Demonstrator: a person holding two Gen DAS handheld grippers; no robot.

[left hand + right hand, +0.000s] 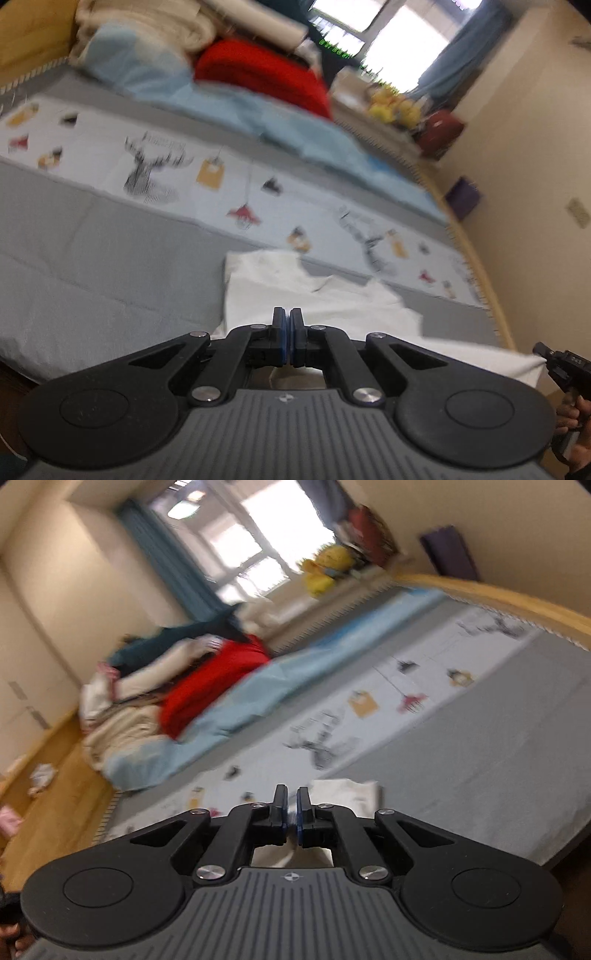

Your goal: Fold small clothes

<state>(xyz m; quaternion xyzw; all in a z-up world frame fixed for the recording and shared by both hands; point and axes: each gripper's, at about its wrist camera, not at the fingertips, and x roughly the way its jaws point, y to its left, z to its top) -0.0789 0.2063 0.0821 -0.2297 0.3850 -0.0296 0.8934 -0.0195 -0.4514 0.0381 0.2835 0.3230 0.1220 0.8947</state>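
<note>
White garment gripped at both ends above the bed.
The left gripper (287, 317) is clenched on the white garment (295, 291); the right gripper (291, 805) is clenched on its other edge. The cloth is draped over the grey bed cover (92, 251), near the patterned strip (221, 184).

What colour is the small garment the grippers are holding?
White garment, plain as far as visible; clearest in the left wrist view.

We see daylight flooding from a blown-out window (388, 33) at the top of both views. Motion blur smears the bedding (258, 686), and fisheye bending curves the frame edges.
</note>
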